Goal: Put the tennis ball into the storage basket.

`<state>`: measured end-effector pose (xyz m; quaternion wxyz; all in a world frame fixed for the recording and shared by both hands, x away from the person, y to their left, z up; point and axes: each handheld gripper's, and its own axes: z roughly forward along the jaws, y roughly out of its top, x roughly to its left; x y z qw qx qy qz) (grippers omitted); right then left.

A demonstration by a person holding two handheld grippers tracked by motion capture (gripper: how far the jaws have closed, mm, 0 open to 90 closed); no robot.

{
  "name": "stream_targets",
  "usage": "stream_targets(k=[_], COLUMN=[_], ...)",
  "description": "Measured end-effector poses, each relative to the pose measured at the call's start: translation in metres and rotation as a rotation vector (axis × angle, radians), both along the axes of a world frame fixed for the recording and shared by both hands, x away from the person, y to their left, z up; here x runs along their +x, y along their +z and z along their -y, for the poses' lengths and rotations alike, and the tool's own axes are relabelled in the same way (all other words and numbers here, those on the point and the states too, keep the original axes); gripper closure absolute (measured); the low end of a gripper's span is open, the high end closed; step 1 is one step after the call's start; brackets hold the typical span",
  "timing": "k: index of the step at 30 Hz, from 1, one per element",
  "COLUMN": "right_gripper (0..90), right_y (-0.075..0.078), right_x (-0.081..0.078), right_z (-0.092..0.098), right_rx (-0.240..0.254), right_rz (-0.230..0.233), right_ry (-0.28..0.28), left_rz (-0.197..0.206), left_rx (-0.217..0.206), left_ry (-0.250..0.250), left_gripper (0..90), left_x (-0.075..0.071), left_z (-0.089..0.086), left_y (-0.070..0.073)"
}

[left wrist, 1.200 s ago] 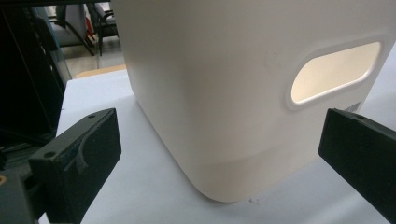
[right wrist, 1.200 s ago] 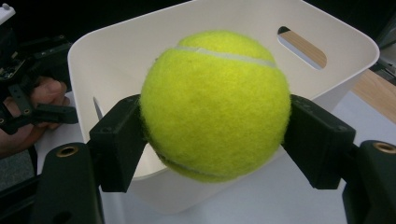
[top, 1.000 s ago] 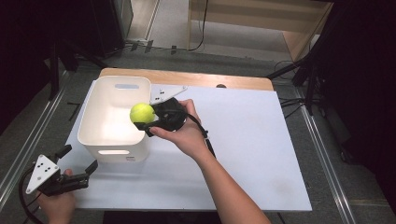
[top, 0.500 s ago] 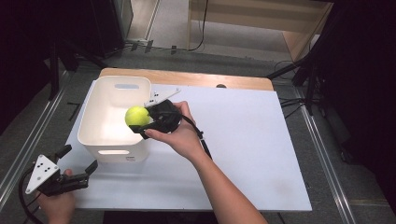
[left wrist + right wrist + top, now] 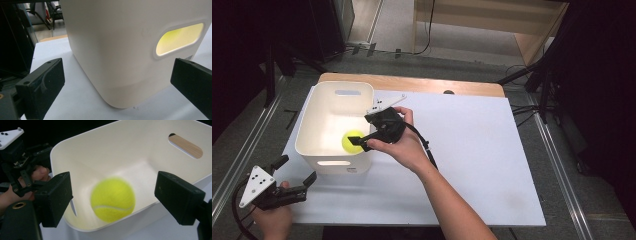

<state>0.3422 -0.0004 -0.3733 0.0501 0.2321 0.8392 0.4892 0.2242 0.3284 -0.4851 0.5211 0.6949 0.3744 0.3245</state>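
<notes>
Two jaws of the right gripper (image 5: 362,141) have just been opening and are seen apart over the bin (image 5: 307,132), with nothing pressed between them. The ball (image 5: 112,199) is seen below and between them, free, inside the bin. The left gripper (image 5: 294,176) is held just beside the bin's near wall, jaws apart, empty.

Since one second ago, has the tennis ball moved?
Yes. The tennis ball went from above the bin's right rim down inside it, free of the right tool.
</notes>
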Motion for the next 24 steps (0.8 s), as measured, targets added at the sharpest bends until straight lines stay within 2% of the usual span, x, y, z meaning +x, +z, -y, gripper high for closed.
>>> stream_targets(k=[3, 11, 13, 24], right_gripper=[10.7, 6.5, 1.2, 0.0], right_y=[0.0, -0.001, -0.003, -0.011], right_x=[-0.001, -0.006, -0.006, -0.013], right_z=[0.002, 0.016, 0.02, 0.046], right_rx=[0.005, 0.025, 0.027, 0.021], right_rz=[-0.003, 0.029, 0.03, 0.048], right_ry=[-0.006, -0.024, -0.026, -0.071], left_rz=[0.0, -0.001, -0.001, -0.003], left_rx=[-0.003, 0.001, 0.0, 0.003], left_ry=[0.0, 0.0, -0.001, 0.002], left_gripper=[0.0, 0.0, 0.0, 0.0], left_x=[0.0, 0.0, 0.0, 0.0], left_z=[0.0, 0.0, 0.001, 0.001], left_y=[0.0, 0.0, 0.0, 0.0])
